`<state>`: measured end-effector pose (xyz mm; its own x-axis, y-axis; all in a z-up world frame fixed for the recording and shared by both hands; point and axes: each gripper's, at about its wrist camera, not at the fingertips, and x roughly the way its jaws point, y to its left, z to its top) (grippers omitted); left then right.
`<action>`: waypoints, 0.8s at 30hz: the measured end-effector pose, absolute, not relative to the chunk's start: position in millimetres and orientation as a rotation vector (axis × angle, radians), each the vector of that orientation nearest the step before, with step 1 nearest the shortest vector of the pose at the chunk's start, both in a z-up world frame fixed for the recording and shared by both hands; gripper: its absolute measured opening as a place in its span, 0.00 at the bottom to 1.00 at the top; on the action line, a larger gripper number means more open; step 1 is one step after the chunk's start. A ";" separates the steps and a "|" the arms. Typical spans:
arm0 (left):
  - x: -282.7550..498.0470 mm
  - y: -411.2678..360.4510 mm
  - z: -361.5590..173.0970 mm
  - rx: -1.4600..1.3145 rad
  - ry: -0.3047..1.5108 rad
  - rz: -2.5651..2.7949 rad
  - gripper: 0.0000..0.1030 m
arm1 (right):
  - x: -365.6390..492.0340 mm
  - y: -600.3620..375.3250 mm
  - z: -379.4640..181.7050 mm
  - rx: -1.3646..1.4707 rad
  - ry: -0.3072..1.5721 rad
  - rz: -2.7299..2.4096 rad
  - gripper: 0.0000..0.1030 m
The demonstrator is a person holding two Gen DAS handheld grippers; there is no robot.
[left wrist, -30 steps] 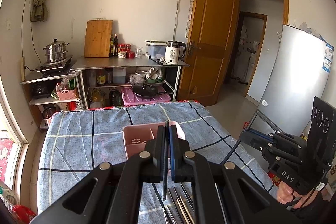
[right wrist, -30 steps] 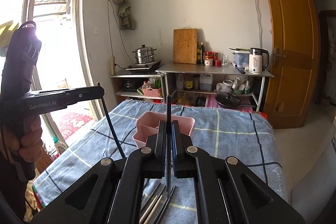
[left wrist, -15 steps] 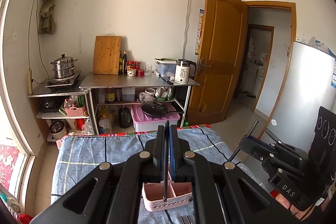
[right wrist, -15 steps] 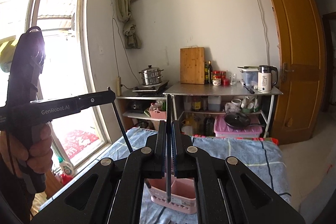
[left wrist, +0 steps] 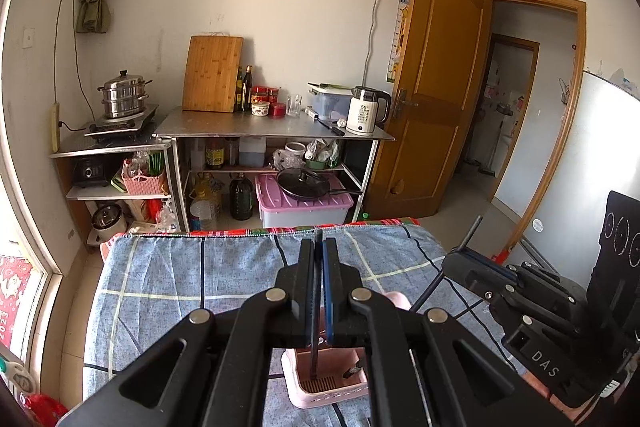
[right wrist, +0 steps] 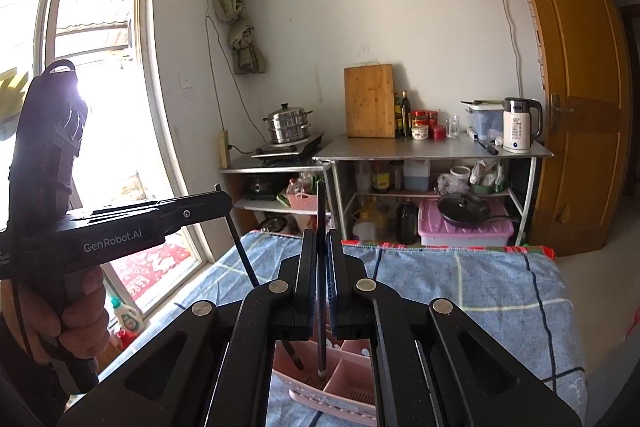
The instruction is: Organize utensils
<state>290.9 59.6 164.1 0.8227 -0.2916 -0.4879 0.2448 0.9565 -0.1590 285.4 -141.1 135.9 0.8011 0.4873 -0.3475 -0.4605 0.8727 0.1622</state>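
Observation:
My left gripper [left wrist: 319, 251] is shut on a dark chopstick [left wrist: 315, 355] that hangs down with its tip inside the pink utensil holder [left wrist: 320, 393] on the blue checked cloth. My right gripper [right wrist: 322, 245] is shut on another dark chopstick [right wrist: 321, 347], upright, its lower end inside the same pink holder [right wrist: 344, 379], in a left compartment. Each gripper shows in the other's view: the right one [left wrist: 460, 259] at the right, the left one [right wrist: 224, 203] at the left, each with its chopstick sloping toward the holder.
The holder sits on a table under a blue checked cloth [left wrist: 180, 279]. Behind stand a steel counter [left wrist: 272, 127] with a cutting board, jars and a kettle, shelves with pots, a wooden door [left wrist: 436, 87] and a window [right wrist: 100, 67] at the left.
Both grippers rose above the holder and then came down toward it; the chopstick tips now sit inside the holder's compartments. The loose chopsticks on the cloth have left the view.

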 end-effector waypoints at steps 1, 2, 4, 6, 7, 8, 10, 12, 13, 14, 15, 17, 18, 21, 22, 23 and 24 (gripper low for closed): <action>292.7 59.8 159.3 -0.094 0.543 -0.286 0.04 | 287.8 -140.6 131.0 0.071 0.406 0.509 0.04; 293.6 60.0 155.5 -0.093 0.551 -0.283 0.04 | 289.6 -140.8 127.1 0.074 0.418 0.509 0.04; 295.7 59.6 147.9 -0.090 0.564 -0.282 0.04 | 292.0 -141.7 121.1 0.078 0.437 0.506 0.04; 295.8 59.1 142.6 -0.091 0.570 -0.279 0.04 | 293.2 -143.2 117.2 0.079 0.452 0.505 0.04; 295.6 58.9 141.0 -0.091 0.570 -0.276 0.04 | 293.1 -144.1 115.2 0.079 0.458 0.504 0.05; 297.2 59.9 139.9 -0.092 0.568 -0.274 0.05 | 294.4 -144.3 114.3 0.077 0.463 0.500 0.05; 295.7 60.7 139.3 -0.093 0.564 -0.273 0.05 | 295.0 -146.7 113.1 0.076 0.472 0.495 0.05; 293.6 62.1 139.3 -0.092 0.558 -0.270 0.07 | 295.4 -146.7 113.0 0.076 0.478 0.491 0.05; 291.9 61.5 140.1 -0.089 0.554 -0.269 0.08 | 294.8 -147.6 113.1 0.074 0.477 0.485 0.05; 289.9 60.9 141.2 -0.085 0.548 -0.265 0.11 | 295.7 -147.2 114.1 0.073 0.477 0.479 0.05; 288.1 61.1 142.4 -0.083 0.541 -0.260 0.15 | 294.8 -148.9 114.8 0.074 0.475 0.477 0.06; 282.7 62.6 144.9 -0.079 0.523 -0.252 0.23 | 291.9 -151.7 116.7 0.077 0.470 0.478 0.13; 279.9 63.5 146.8 -0.079 0.512 -0.248 0.25 | 289.9 -152.8 118.6 0.076 0.465 0.476 0.14; 269.6 65.2 152.7 -0.084 0.487 -0.233 0.27 | 280.6 -158.4 123.9 0.070 0.443 0.468 0.14; 265.4 66.2 154.5 -0.089 0.478 -0.231 0.28 | 276.5 -161.1 125.7 0.070 0.435 0.463 0.14; 261.5 67.6 156.4 -0.095 0.470 -0.228 0.29 | 273.0 -163.2 127.2 0.071 0.430 0.460 0.14; 257.2 68.3 157.6 -0.099 0.462 -0.227 0.30 | 268.5 -166.2 128.3 0.073 0.424 0.458 0.14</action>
<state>257.2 68.3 157.6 0.8705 -0.2392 -0.4302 0.1947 0.9700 -0.1454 268.5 -166.2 128.3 0.8118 0.4432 -0.3802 -0.4133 0.8961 0.1619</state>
